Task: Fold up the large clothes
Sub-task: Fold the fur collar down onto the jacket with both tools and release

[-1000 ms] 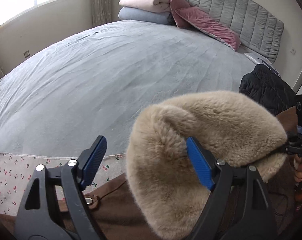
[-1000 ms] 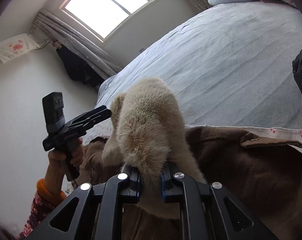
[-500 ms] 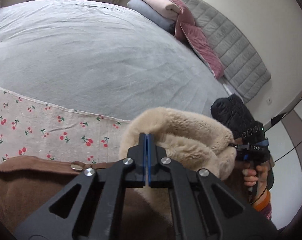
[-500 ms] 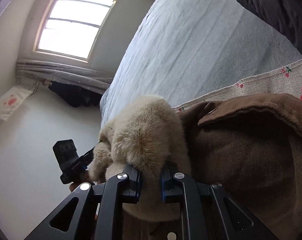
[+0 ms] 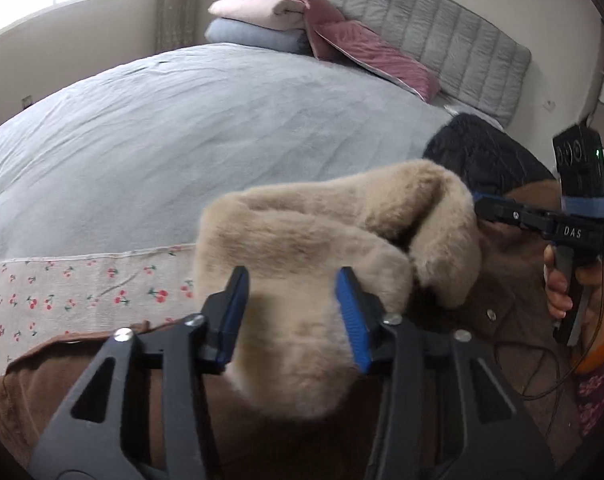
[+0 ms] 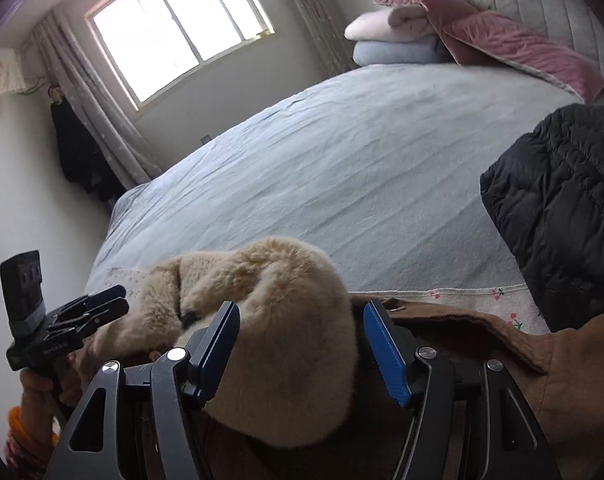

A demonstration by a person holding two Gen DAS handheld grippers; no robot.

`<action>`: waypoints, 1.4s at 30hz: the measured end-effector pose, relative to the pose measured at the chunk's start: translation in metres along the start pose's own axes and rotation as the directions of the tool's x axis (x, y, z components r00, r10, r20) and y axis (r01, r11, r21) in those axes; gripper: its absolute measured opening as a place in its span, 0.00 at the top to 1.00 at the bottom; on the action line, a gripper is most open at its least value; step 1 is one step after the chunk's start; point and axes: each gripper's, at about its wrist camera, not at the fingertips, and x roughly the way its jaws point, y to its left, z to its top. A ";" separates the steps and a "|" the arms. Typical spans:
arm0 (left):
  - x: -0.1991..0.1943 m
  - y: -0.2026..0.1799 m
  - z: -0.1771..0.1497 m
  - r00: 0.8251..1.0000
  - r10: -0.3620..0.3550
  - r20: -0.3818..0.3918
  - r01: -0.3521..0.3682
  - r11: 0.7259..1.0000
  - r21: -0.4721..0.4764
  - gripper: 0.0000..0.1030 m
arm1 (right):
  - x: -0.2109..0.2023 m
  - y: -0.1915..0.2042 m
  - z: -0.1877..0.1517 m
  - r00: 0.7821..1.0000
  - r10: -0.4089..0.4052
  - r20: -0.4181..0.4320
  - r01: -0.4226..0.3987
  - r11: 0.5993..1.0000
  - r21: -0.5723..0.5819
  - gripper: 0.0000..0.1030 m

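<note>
the brown coat (image 5: 74, 376) lies at the near edge of the bed (image 5: 206, 136), its fur collar (image 5: 302, 264) bunched on top. left claw (image 5: 292, 312) spread and opening, collar between its jaws. right claw (image 6: 302, 344) spread and opening astride the collar's other end.

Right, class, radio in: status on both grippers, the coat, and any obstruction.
Left gripper and right gripper opening, fur collar between jaws. Brown coat bunched at bed edge, unfolded. Black jacket lies close beside.
</note>
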 end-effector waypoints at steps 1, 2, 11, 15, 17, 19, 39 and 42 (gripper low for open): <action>0.012 -0.009 -0.002 1.000 0.024 -0.011 -0.024 0.999 0.038 0.76 | 0.005 0.010 -0.002 1.000 0.004 -0.014 -0.005 1.000 -0.030 0.37; 0.024 -0.010 -0.002 0.998 0.066 -0.014 -0.065 0.997 0.046 0.76 | 0.014 0.016 -0.004 0.999 -0.002 -0.039 0.000 0.999 -0.054 0.38; 0.050 0.029 0.011 0.996 0.081 0.040 -0.076 0.990 -0.121 0.71 | 0.123 0.006 0.002 0.983 -0.154 -0.103 0.152 0.988 -0.031 0.33; 0.015 0.048 0.012 0.982 0.145 0.121 -0.129 0.984 -0.125 0.13 | 0.103 -0.003 -0.005 0.994 -0.071 -0.077 0.071 0.997 -0.007 0.31; 0.025 0.066 0.018 0.986 0.159 0.053 -0.147 0.973 -0.176 0.13 | 0.097 -0.014 -0.010 0.998 -0.011 -0.066 0.014 0.999 0.042 0.31; 0.042 0.080 0.025 0.989 0.150 -0.018 -0.150 0.961 -0.233 0.13 | 0.096 -0.025 -0.013 0.998 0.043 -0.054 -0.038 0.995 0.091 0.31; 0.045 0.064 -0.003 0.987 0.111 0.112 -0.038 0.857 -0.513 0.30 | 0.067 -0.017 -0.018 1.000 0.010 -0.010 -0.009 0.999 0.039 0.30; 0.013 0.053 0.001 0.984 0.109 0.143 -0.035 0.895 -0.445 0.30 | 0.045 -0.001 -0.018 0.999 -0.033 0.015 0.034 0.999 -0.040 0.30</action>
